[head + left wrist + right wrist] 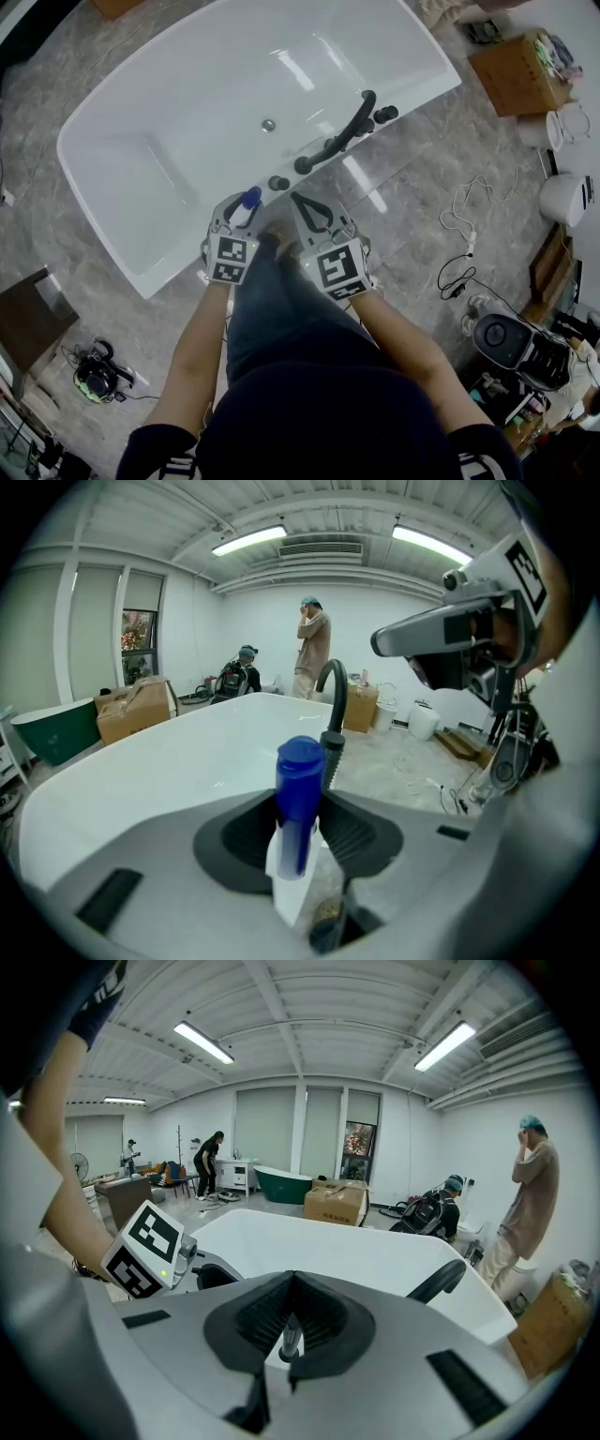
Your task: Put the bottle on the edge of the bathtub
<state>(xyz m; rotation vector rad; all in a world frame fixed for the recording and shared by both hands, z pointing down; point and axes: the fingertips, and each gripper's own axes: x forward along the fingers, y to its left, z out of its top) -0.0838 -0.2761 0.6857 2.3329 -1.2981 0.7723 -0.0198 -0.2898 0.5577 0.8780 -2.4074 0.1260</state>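
While held in left tool (314, 819), bottle (298, 808) upright, cap (300, 757) up.

The grey stone floor (412, 234) carries a white tub (103, 202). Right of the tub are a cardboard box (511, 75), a loose white cable (464, 211) and a white container (565, 199). A dark table (28, 319) stands left of the tub.

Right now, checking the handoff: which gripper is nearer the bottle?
Left. The left gripper clamps the bottle between its jaws; the right gripper hangs shut beside it, apart.
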